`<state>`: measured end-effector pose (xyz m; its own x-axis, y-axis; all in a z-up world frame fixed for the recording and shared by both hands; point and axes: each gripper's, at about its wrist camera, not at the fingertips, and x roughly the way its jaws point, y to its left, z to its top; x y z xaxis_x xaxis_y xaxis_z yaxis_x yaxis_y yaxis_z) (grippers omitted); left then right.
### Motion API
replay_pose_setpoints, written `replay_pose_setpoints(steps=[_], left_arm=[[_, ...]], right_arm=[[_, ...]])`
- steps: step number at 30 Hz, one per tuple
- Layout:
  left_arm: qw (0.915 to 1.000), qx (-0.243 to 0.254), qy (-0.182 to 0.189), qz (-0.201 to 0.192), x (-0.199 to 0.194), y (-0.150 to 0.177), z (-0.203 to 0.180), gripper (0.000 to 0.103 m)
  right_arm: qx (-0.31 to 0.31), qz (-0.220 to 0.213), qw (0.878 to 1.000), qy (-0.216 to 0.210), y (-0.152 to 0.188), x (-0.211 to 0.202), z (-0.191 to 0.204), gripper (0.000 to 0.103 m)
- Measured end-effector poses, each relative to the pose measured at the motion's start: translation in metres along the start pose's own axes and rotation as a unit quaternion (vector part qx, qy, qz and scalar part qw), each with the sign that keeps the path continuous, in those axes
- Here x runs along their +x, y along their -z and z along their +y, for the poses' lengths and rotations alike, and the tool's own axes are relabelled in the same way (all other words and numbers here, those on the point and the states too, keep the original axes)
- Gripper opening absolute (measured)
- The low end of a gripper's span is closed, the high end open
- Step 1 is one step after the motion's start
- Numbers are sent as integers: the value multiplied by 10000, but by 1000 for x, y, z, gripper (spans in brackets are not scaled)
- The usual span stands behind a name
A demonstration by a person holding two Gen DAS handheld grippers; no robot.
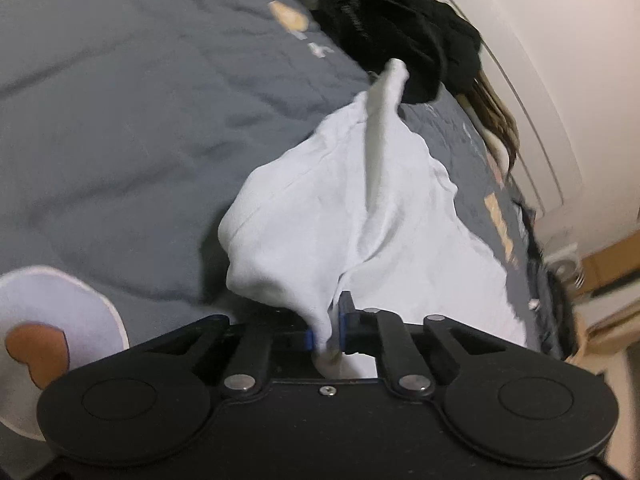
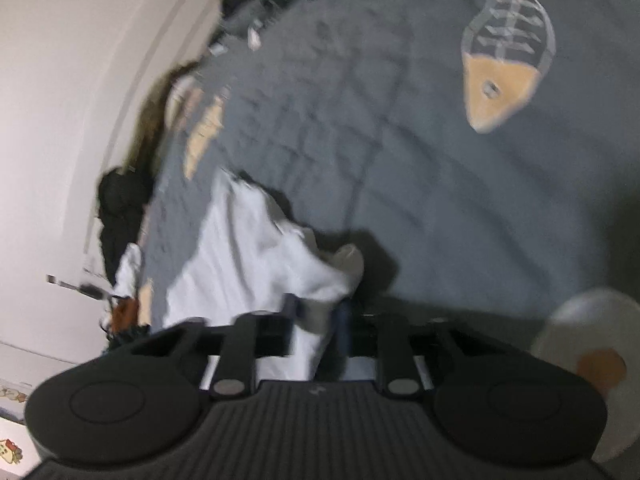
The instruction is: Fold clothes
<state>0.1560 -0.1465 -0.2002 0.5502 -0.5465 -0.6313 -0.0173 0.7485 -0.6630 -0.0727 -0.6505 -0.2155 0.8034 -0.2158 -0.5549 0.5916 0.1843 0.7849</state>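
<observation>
**Both grippers pinch the white garment over the grey bed**

Your left gripper (image 1: 326, 332) is clamped on a bunched corner of the white garment (image 1: 340, 208). The blue pads are close together with a twist of cloth squeezed between them. From that pinch the garment fans out away from you across the grey quilt (image 1: 120, 120), crumpled and partly lifted, with one narrow strip reaching to the far edge, where it touches a black pile (image 1: 400, 40) of clothes by the wall.

Your right gripper (image 2: 316, 316) is also closed on white cloth. The view is blurred, but fabric clearly runs down between the fingers. In that view the garment lies to the left of the quilt's fish print (image 2: 508, 52), near the quilt's wall-side edge.

Risks from here, as I judge them:

- Both grips hold bunched fabric, not a flat hem. Pull your hands apart hard and a thin twist may slip out, dropping that side.
- The far strip rests against the black pile. Lifting or dragging the garment may snag it, or pull dark clothes onto the folding area.
- The cloth is wrinkled and doubled over itself. Fold now and you trap creases; spread it flat first.
- The garment lies near the quilt's wall side. Swing it further that way and part may slide off the bed.
</observation>
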Motion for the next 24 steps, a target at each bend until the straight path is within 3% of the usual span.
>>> replay_pose_setpoints(steps=[5, 7, 11, 13, 15, 16, 19, 22, 24], left_arm=[[9989, 158, 431, -113, -27, -22, -3, 9], [9996, 42, 288, 8, -24, -24, 3, 9], [9981, -559, -40, 254, -20, -13, 25, 17], [9977, -672, -94, 55, -32, -3, 24, 25], [9982, -600, 61, 10, -41, 11, 11, 57], [9977, -634, 244, 49, -40, 19, 3, 59], [9934, -791, 814, 157, -32, 46, -19, 60], [9880, -1251, 804, 408, -4, 73, -29, 59], [9844, -1538, 811, 286, 11, 81, -28, 58]], right_arm=[[-179, -365, 9989, -243, -7, -12, 12, 6], [-64, -336, 9990, -284, -12, -16, 10, 6], [41, -58, 9999, 136, -8, -6, -5, 6], [92, 62, 9996, 254, -6, -5, -14, 6], [40, 108, 9996, 266, -3, -6, -13, 6], [8, 81, 9996, 253, -2, -8, -11, 6], [77, 91, 9996, 239, -2, -8, -11, 6], [181, 114, 9995, 238, 0, -8, -16, 6], [142, 87, 9996, 247, 0, -8, -15, 6]])
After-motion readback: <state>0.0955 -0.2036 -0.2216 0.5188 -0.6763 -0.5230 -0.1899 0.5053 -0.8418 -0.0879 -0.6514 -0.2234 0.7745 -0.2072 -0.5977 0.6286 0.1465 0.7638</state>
